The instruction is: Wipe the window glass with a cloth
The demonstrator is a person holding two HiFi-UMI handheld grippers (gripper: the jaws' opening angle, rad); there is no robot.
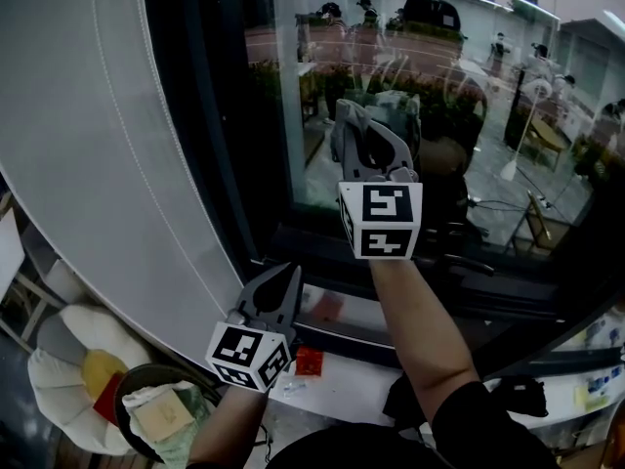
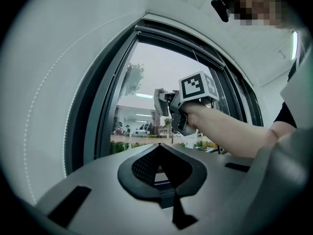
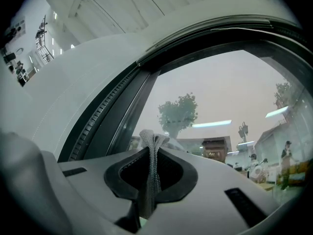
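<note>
Filling the upper right of the head view, the window glass (image 1: 312, 154) faces you. At centre frame, your right gripper (image 1: 376, 130) is clamped on a grey cloth (image 3: 150, 151); contact with the pane is unclear. Press the cloth flat and use overlapping strokes. At lower left, your left gripper (image 1: 285, 279) has its jaws together, holding nothing.

Right claw (image 1: 365, 125) raised at window glass (image 1: 488, 76), seemingly pinching grey cloth (image 1: 400, 108), left claw (image 1: 286, 279) low by sill (image 1: 344, 367)
</note>
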